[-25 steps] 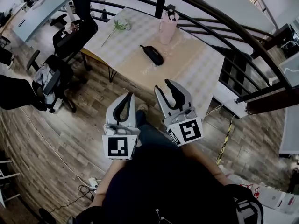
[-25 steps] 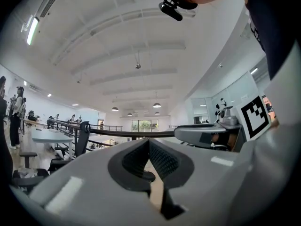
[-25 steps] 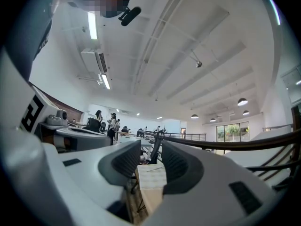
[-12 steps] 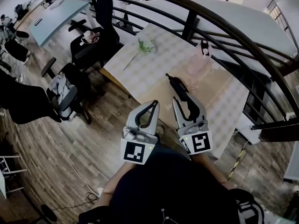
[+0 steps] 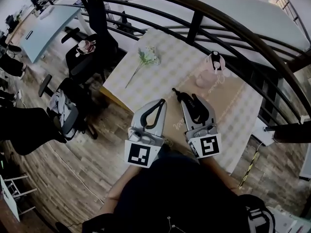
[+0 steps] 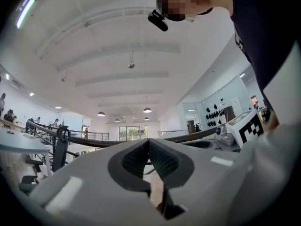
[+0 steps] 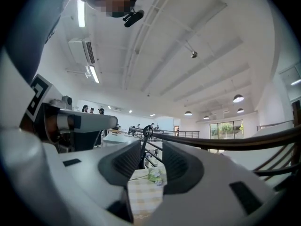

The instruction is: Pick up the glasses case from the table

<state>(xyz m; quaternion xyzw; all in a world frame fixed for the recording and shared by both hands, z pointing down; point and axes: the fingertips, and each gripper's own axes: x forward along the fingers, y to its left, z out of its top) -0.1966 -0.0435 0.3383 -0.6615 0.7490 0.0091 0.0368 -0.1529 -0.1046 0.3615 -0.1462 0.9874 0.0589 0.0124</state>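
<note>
The black glasses case lies on the checked tablecloth, near the table's front edge. My right gripper hangs level over the case's near end and hides part of it. Its jaws stand a little apart, open, and only the cloth and a flower show through the gap of the right gripper. My left gripper is beside it at the table's front edge. In the left gripper view the tips of the left gripper meet, shut on nothing. Neither gripper view shows the case.
A pink jug stands behind the case, and a flower sprig lies at the table's far left. A dark curved railing runs behind the table. Office chairs stand on the wooden floor to the left.
Both grippers have moved forward from over the floor to the table's front edge. The right one now covers the near end of the case. Neither gripper's jaws have changed.
</note>
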